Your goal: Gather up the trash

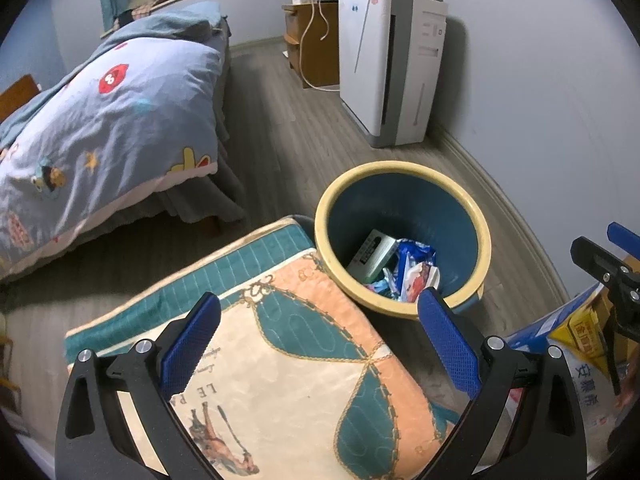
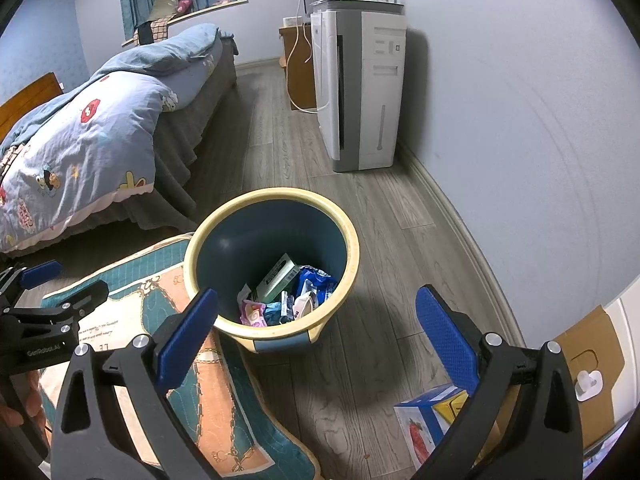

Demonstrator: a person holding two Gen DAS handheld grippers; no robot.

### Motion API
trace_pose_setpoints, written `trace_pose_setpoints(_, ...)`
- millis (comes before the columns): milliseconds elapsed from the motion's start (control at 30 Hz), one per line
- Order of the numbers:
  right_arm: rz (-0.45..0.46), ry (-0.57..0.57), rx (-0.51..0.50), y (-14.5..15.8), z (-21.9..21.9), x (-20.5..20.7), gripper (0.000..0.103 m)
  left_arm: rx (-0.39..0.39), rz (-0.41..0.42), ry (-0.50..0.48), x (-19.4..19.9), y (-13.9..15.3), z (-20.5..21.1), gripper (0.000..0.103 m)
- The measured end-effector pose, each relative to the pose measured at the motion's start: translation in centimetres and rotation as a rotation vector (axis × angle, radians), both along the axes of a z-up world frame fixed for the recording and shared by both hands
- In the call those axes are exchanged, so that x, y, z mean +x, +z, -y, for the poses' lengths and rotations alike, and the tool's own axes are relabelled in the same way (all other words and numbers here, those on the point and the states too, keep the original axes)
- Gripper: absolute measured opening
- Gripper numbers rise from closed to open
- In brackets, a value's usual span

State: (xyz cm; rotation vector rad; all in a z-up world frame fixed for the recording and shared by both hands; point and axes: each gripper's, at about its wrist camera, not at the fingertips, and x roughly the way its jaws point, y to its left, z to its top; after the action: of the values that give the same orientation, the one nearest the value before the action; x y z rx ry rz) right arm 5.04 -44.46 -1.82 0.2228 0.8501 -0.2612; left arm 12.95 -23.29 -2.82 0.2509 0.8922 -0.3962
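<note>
A blue trash bin with a cream rim [image 1: 403, 168] [image 2: 272, 196] stands on the wood floor beside a patterned cushion [image 1: 280, 352] [image 2: 208, 392]. Inside lie a green-white box [image 1: 374, 254] [image 2: 278, 278], a blue wrapper [image 1: 416, 256] [image 2: 316, 280] and other wrappers. My left gripper [image 1: 320, 340] is open and empty above the cushion, just short of the bin. My right gripper [image 2: 316, 336] is open and empty above the bin's near rim and the floor. The right gripper shows at the right edge of the left wrist view [image 1: 616, 264]; the left gripper shows at the left of the right wrist view [image 2: 52, 292].
A bed with a blue cartoon duvet [image 1: 100, 120] [image 2: 80, 140] stands to the left. A white air purifier [image 1: 388, 68] [image 2: 356, 88] and a wooden cabinet [image 1: 312, 40] stand by the wall. Blue and yellow cartons [image 1: 580, 336] [image 2: 432, 420] and a cardboard piece [image 2: 588, 352] lie at right.
</note>
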Motion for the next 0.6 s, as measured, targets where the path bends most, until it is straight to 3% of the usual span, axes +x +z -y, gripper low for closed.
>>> trace_pose_setpoints(600,-0.003,-0.002,0.001,-0.08,0.00,0.05,0.097,0.013,0.023,-0.013,-0.31,0.07,0.31,0.098)
